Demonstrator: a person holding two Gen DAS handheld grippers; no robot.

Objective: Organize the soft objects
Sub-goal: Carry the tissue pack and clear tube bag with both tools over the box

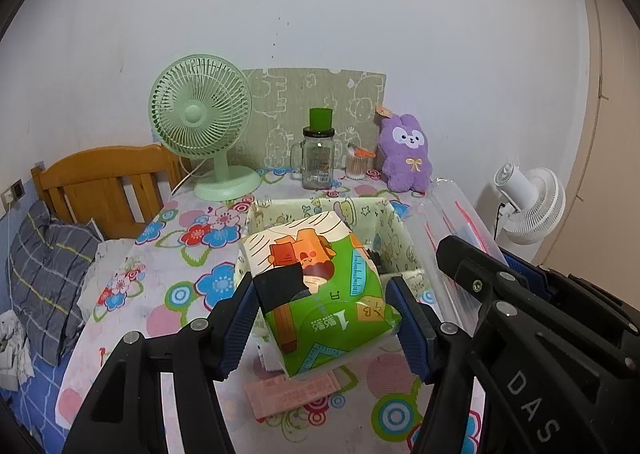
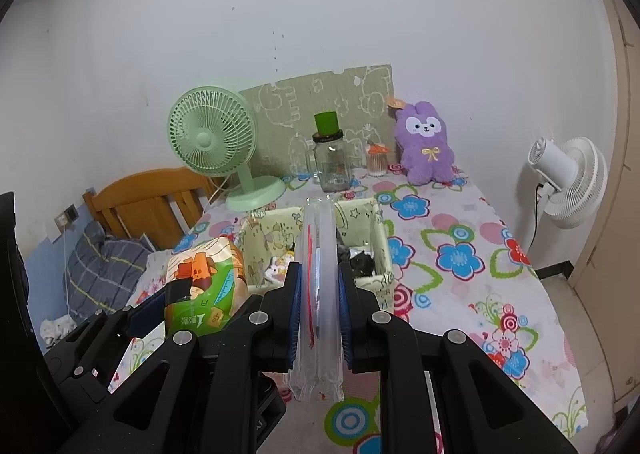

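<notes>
My left gripper (image 1: 320, 318) is closed on a soft green-and-white printed tissue pack (image 1: 320, 290), its blue-padded fingers (image 1: 236, 334) pressing opposite sides so the plastic wrap dents slightly; the pack hangs tilted above the near-left corner of the pale fabric storage box with cartoon print (image 1: 372, 214), apparently so it can be lowered into a compartment. My right gripper (image 2: 319, 318) is clamped on a clear plastic zip bag with a red seal line (image 2: 320, 294), held edge-on and upright between the pads, which keeps the limp film from folding; the bag reaches forward over the box's central divider. In the right wrist view the box (image 2: 380, 250) already contains small items, a dark one on the right and light ones on the left. The box stands on a table covered by a flowered cloth (image 2: 460, 254). Further back stand a mint-green desk fan (image 1: 200, 126), a glass jar with a green lid (image 1: 318, 158) and a purple plush rabbit (image 1: 406, 154), the last untouched and, I judge, a possible remaining soft object.
</notes>
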